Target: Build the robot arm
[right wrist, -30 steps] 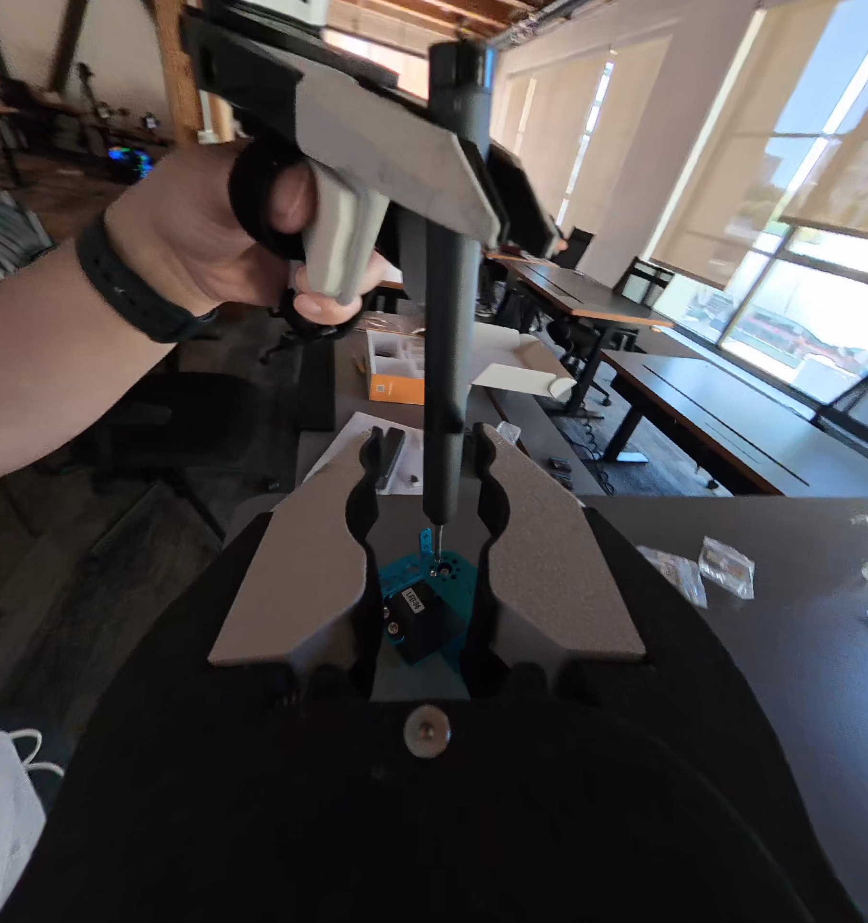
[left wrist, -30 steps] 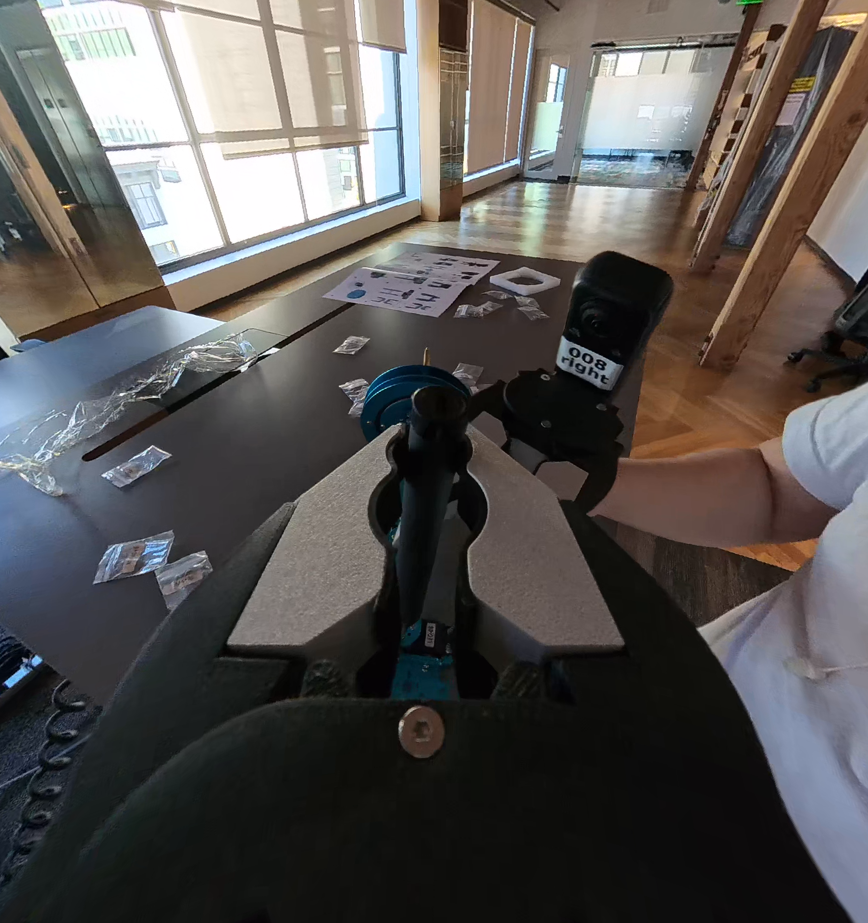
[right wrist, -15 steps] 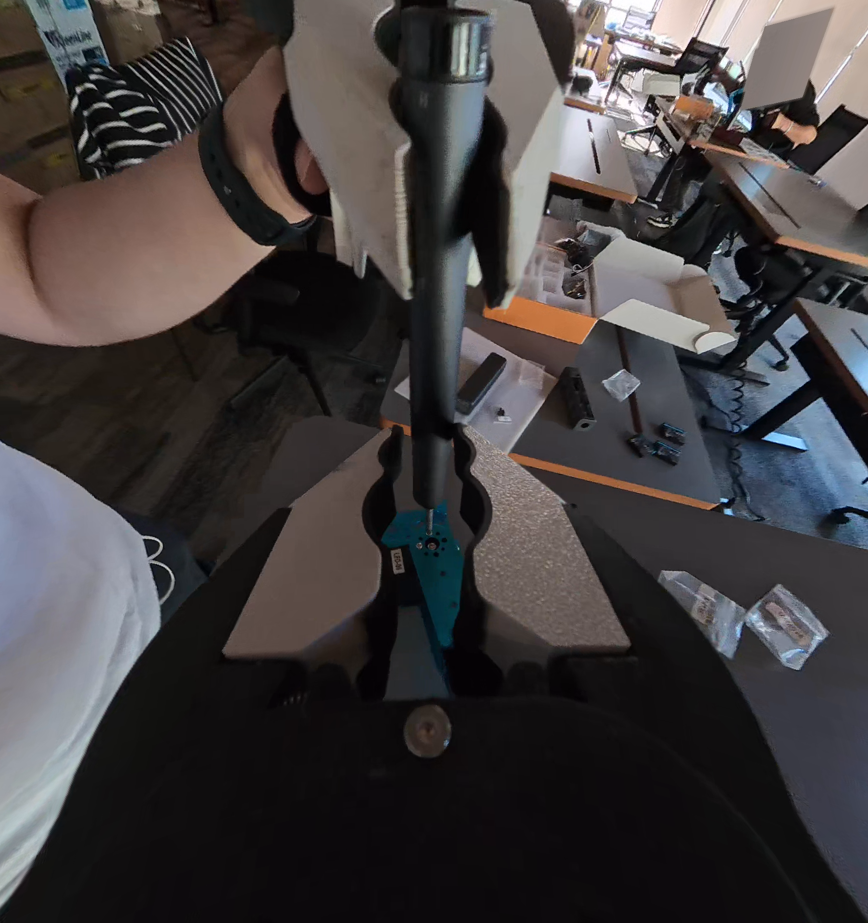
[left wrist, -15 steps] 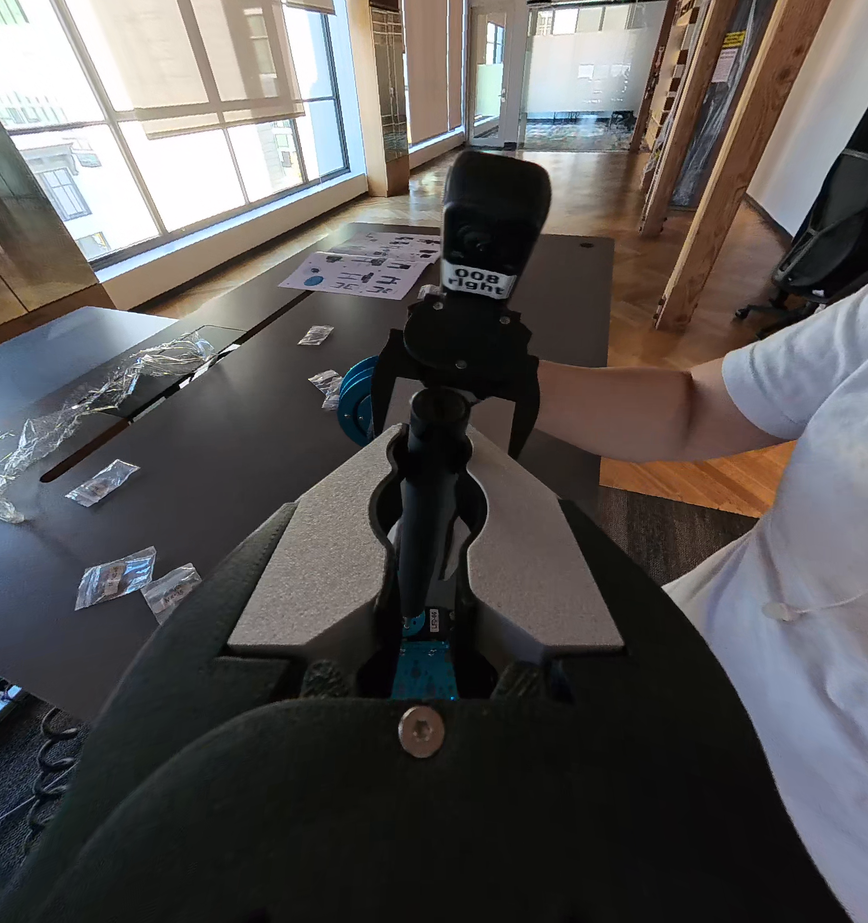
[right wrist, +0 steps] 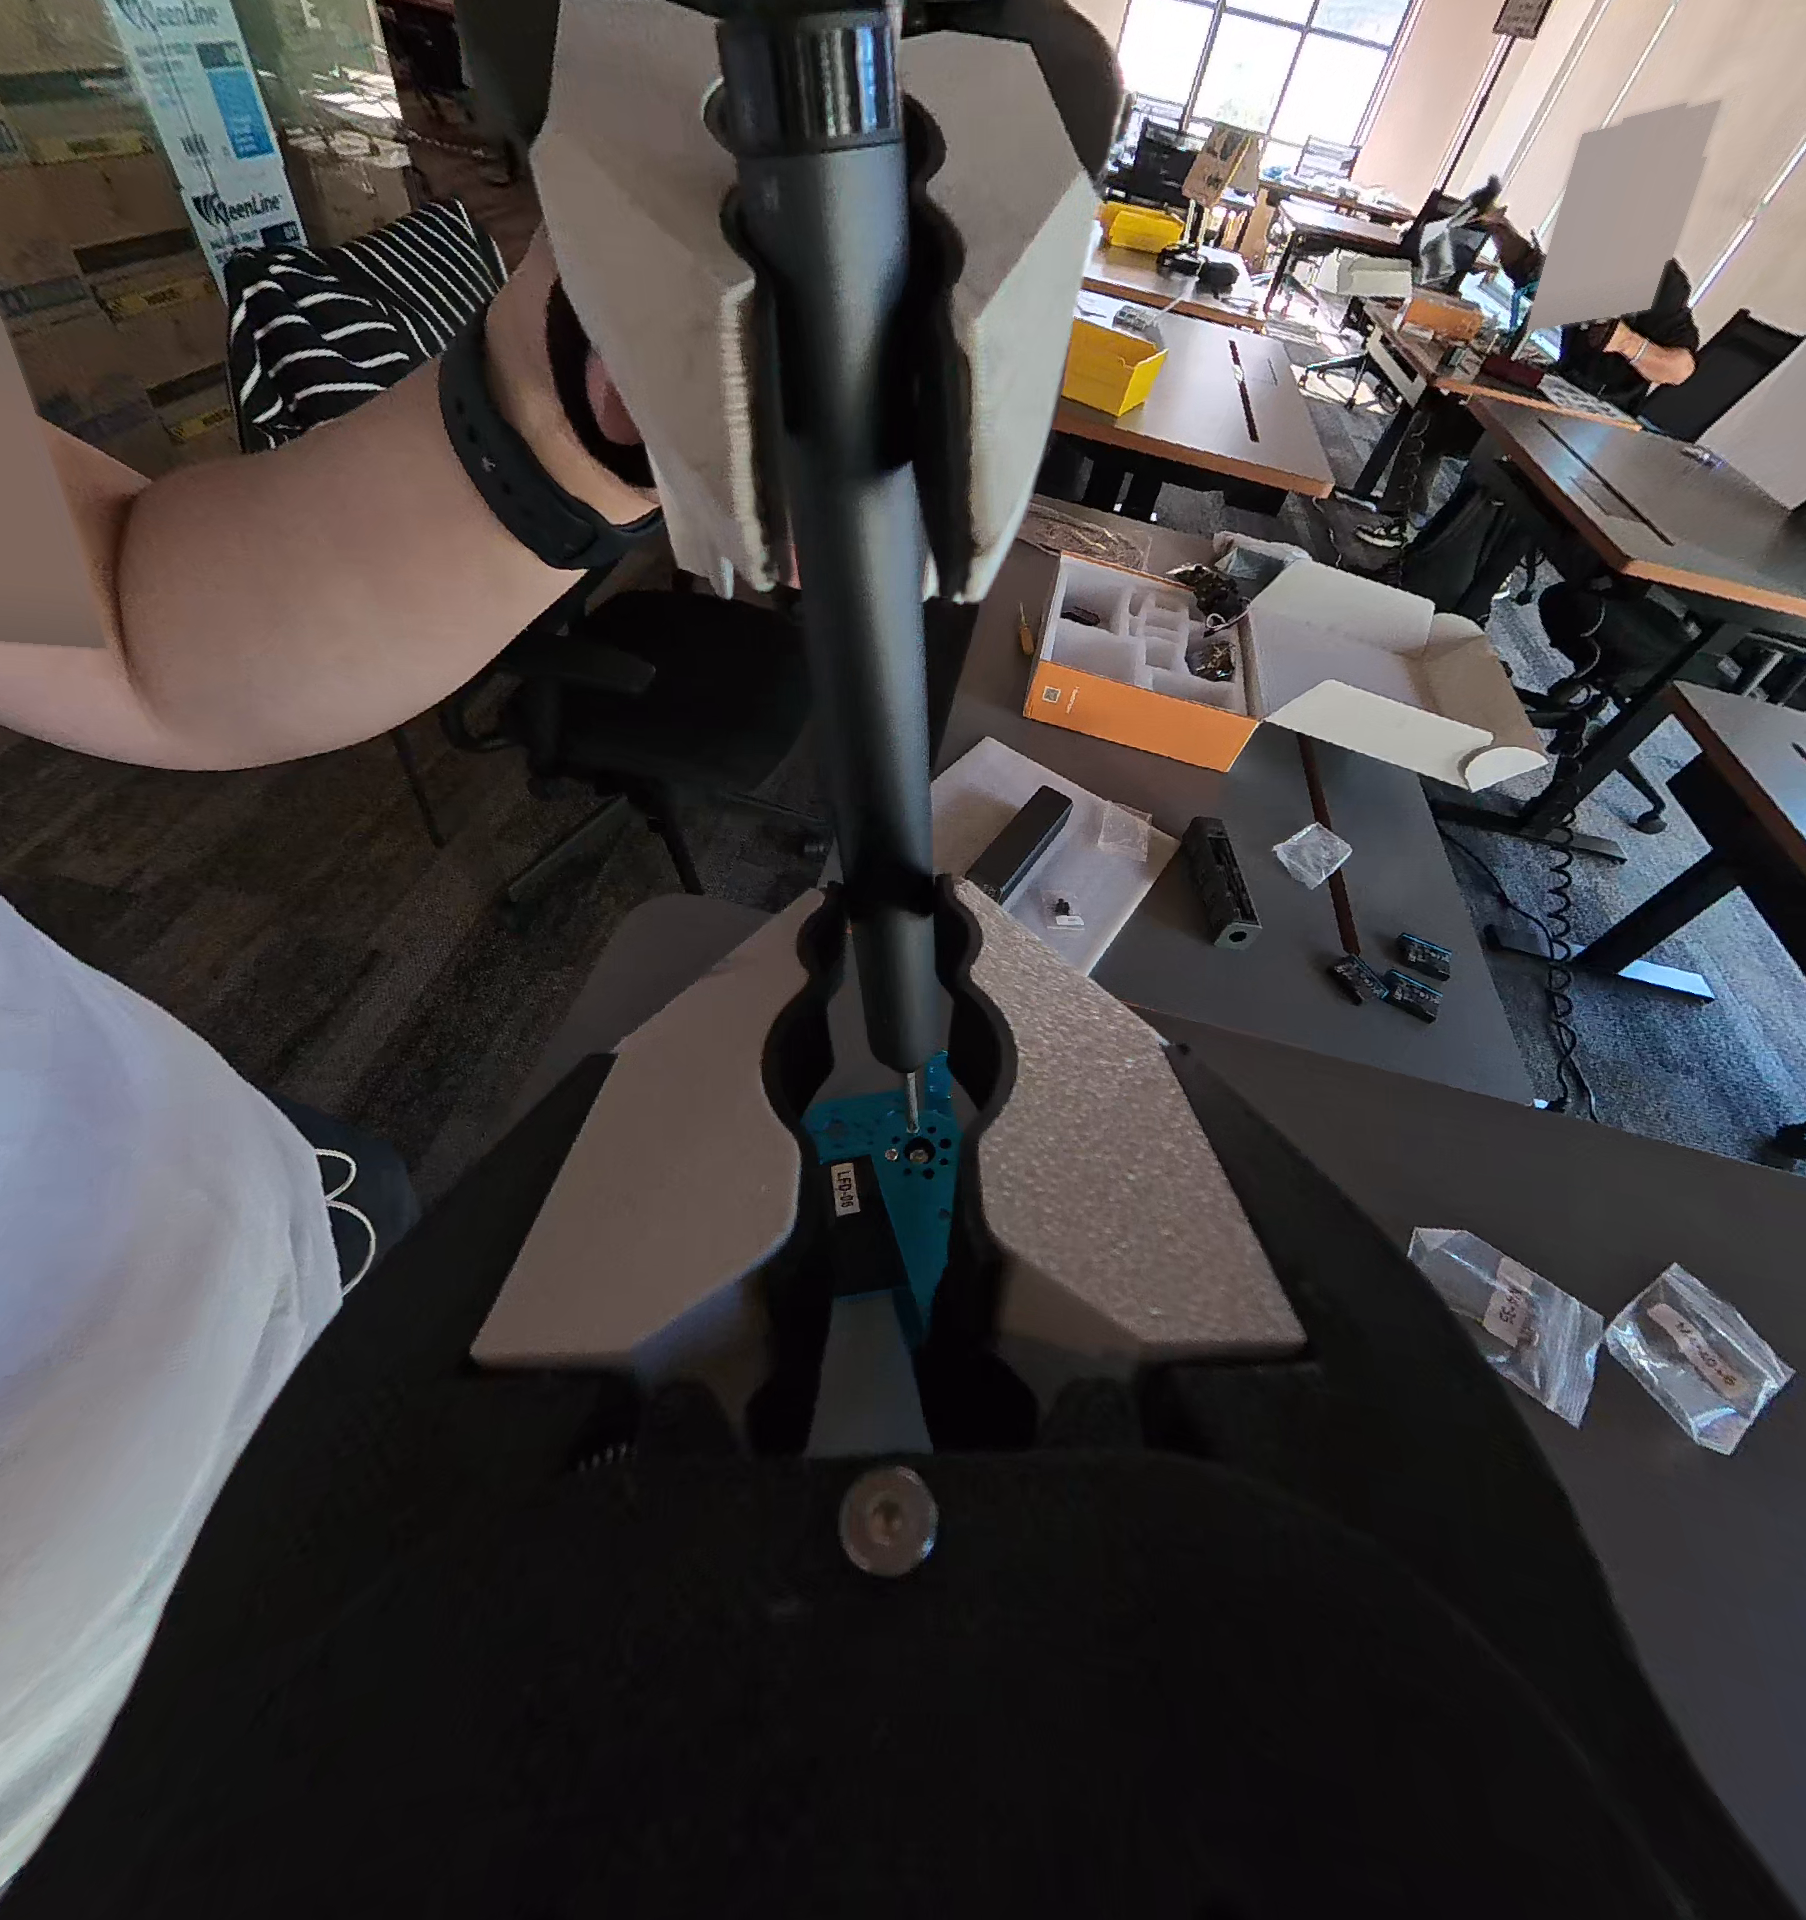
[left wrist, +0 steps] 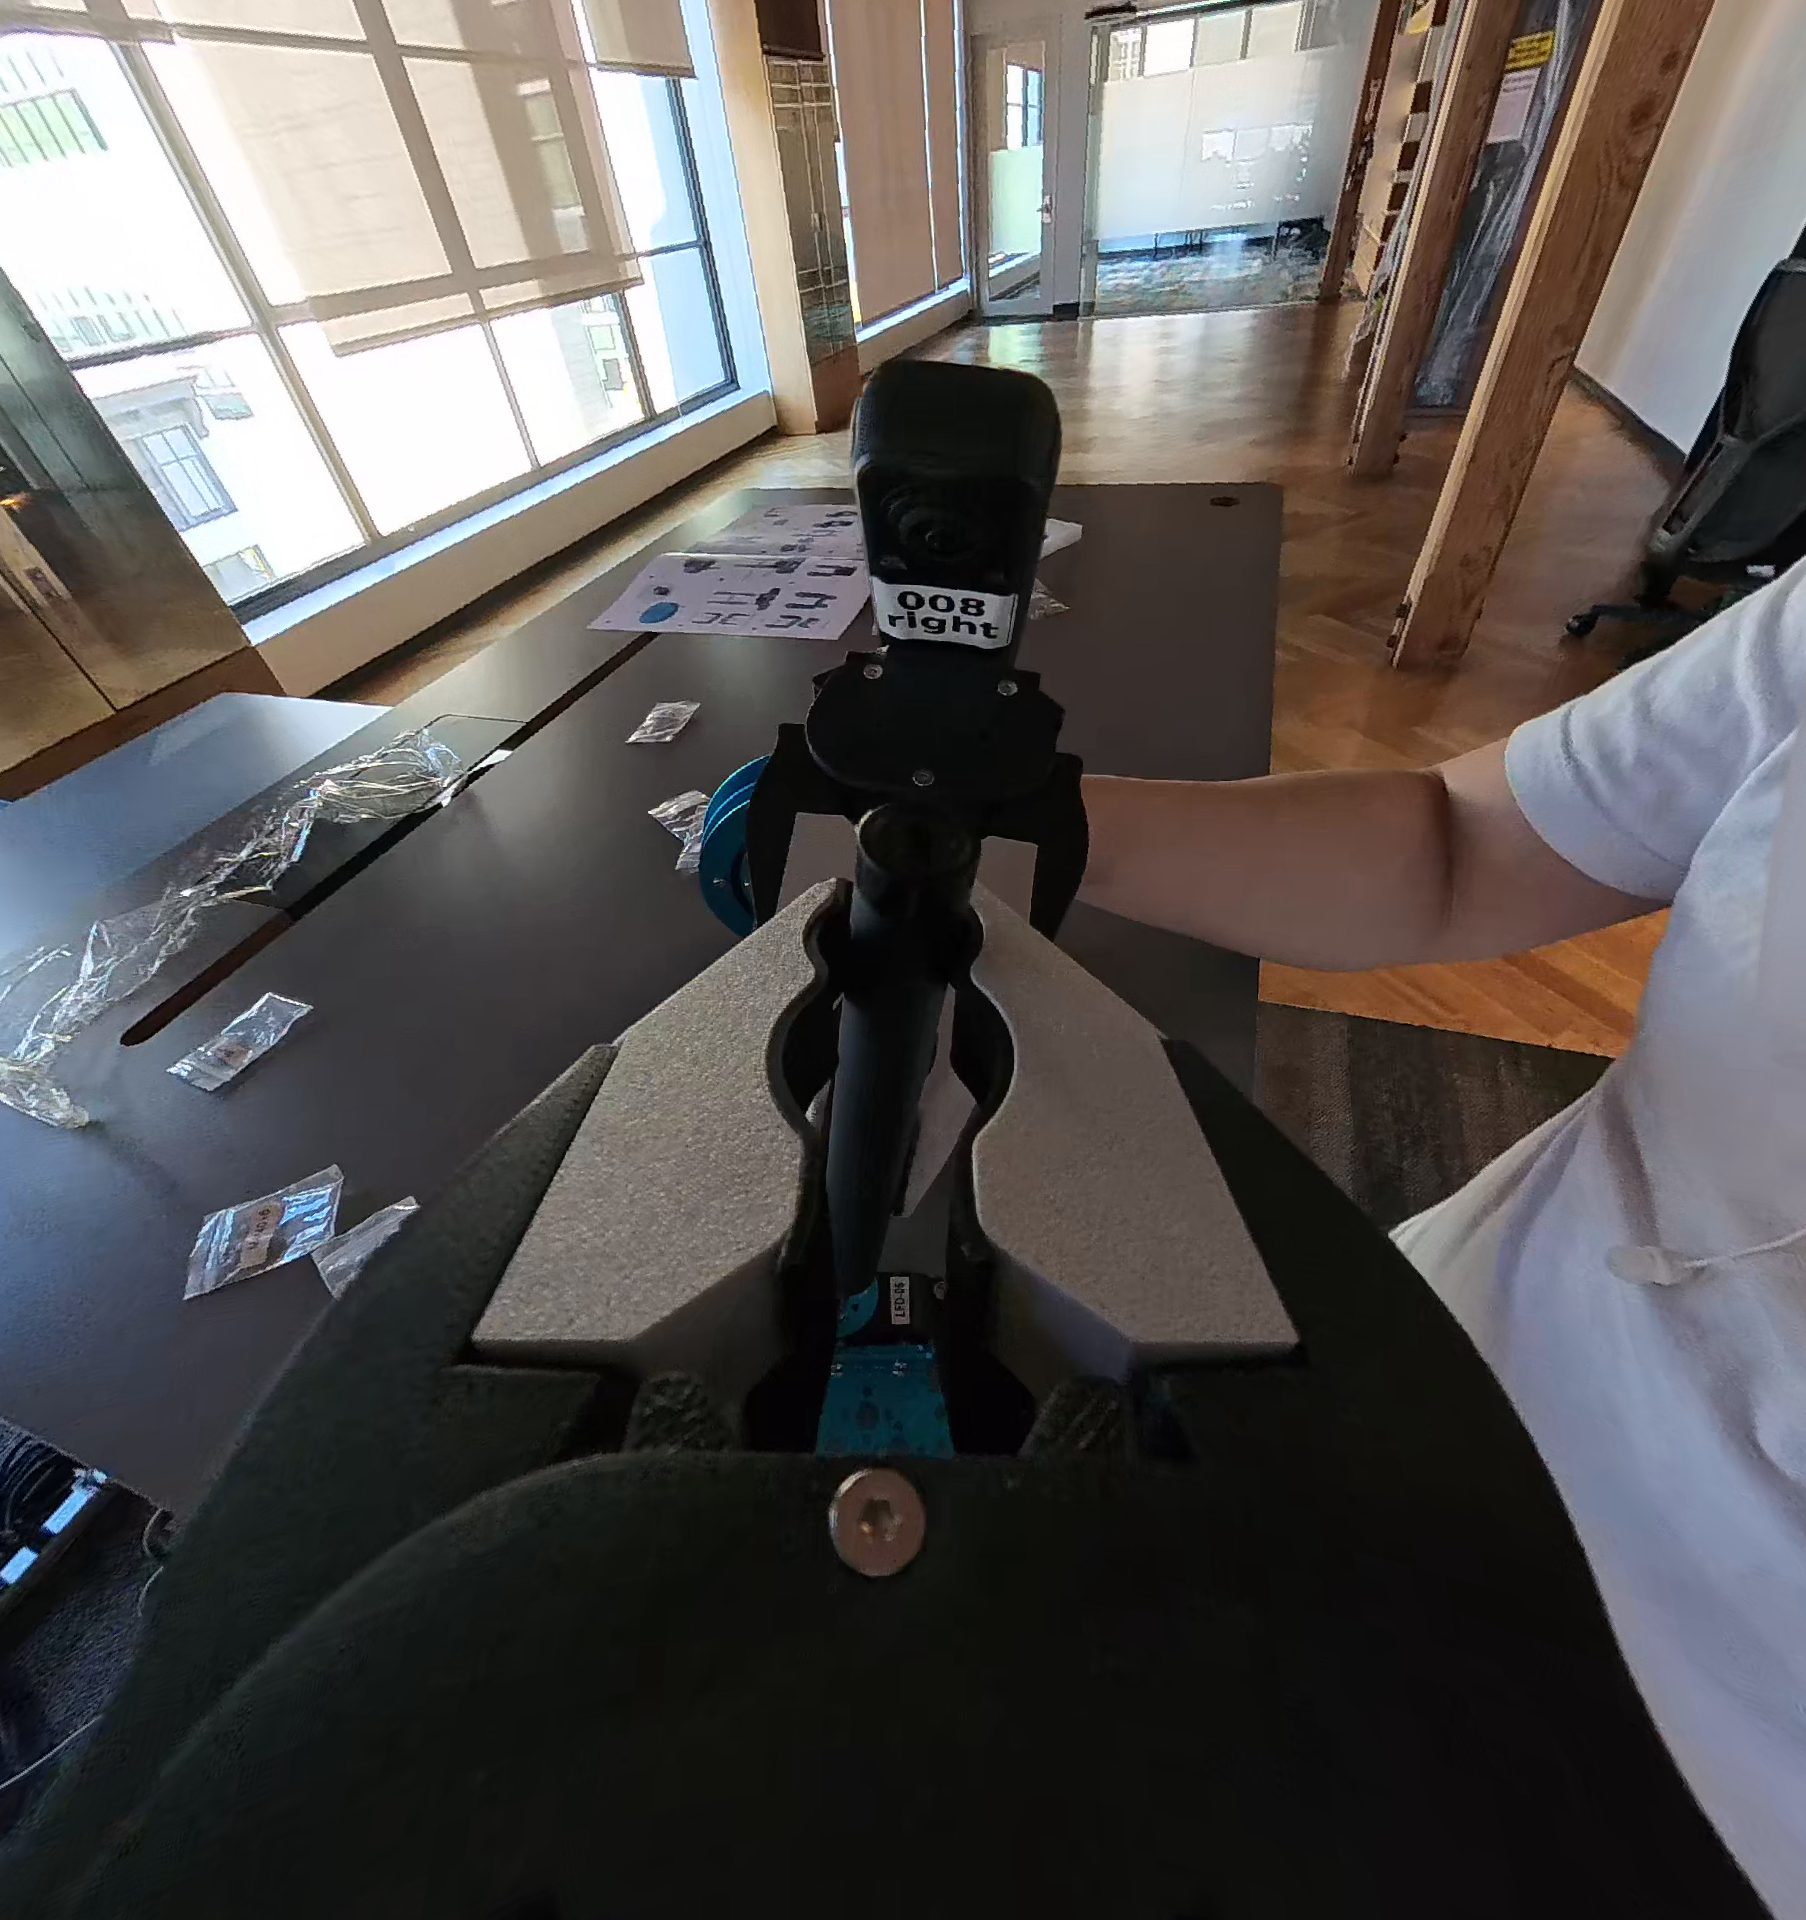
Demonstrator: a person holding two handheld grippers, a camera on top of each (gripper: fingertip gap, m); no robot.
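Observation:
My left gripper (left wrist: 904,935) is shut on a dark pen-shaped screwdriver (left wrist: 878,1091), which points down and away from the camera. My right gripper (right wrist: 888,914) is shut on a teal bracket (right wrist: 914,1184) with a black servo (right wrist: 852,1236) fixed to it. In the right wrist view the screwdriver (right wrist: 857,623) comes down from the left gripper (right wrist: 852,582) above. Its thin bit (right wrist: 912,1112) touches the bracket beside a round hole. In the left wrist view the teal bracket (left wrist: 883,1392) shows low between my fingers. The right gripper's camera mount (left wrist: 935,727) faces me just behind the screwdriver.
A dark table (left wrist: 463,935) carries small plastic bags (left wrist: 265,1231), crumpled clear wrap (left wrist: 203,831), printed sheets (left wrist: 743,603) and a blue round part (left wrist: 727,842). Another desk holds an open orange and white box (right wrist: 1148,665) and black parts (right wrist: 1221,894). Two bags (right wrist: 1605,1340) lie at my right. My hands' fingertips stand some 8 cm from each other.
The right gripper has swung from the right to straight in front of the left one. The screwdriver now stands in line with the right gripper's gap, its bit still on the teal bracket.

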